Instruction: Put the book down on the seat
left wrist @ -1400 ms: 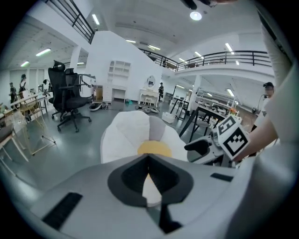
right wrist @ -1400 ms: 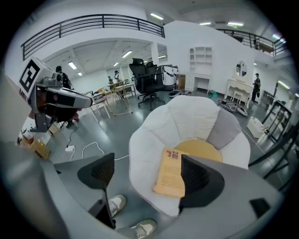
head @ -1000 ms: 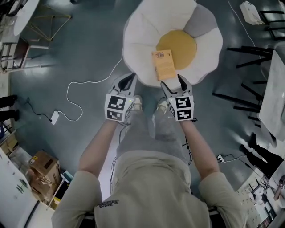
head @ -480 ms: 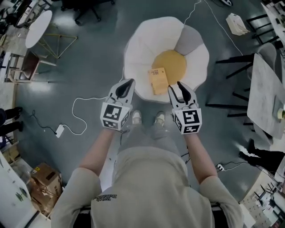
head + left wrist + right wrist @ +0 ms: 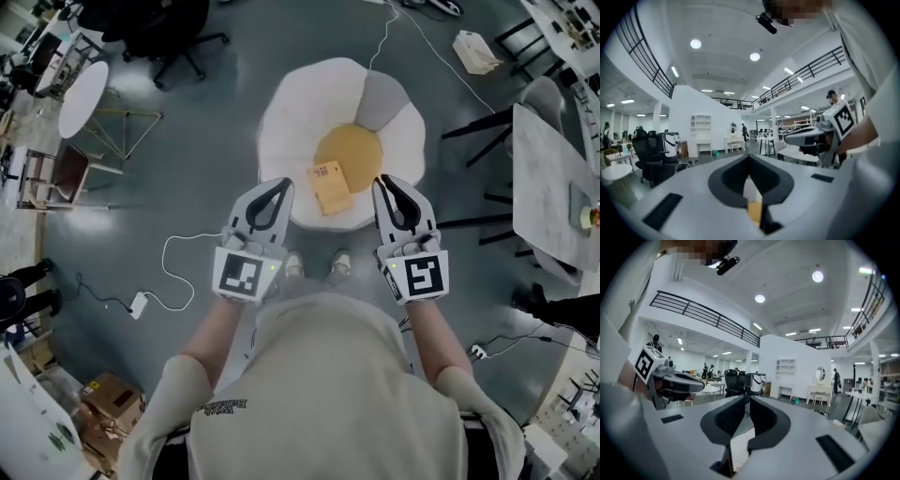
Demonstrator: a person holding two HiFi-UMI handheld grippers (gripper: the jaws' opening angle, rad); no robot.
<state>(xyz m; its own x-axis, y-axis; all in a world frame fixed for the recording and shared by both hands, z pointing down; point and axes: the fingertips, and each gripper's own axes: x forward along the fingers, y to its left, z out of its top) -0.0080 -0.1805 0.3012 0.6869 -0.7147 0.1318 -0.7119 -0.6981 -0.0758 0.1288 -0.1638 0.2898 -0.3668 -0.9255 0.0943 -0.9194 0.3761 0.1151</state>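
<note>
The orange book lies flat on the flower-shaped white seat, on the near edge of its yellow middle. Both grippers hang in the air in front of the person, well above the seat and apart from the book. My left gripper is shut with nothing in it, its tips meeting in the left gripper view. My right gripper has just been closing and its jaws now meet on nothing. Both gripper views look level across a large hall, not at the seat.
A white cable runs over the grey floor to a plug at left. A round white table and a black office chair stand at far left. A grey table is at right, a cardboard box at bottom left.
Both grippers have risen away from the seat, which now looks smaller and farther below. The right jaws have closed from wide open. The book has stayed on the seat.
</note>
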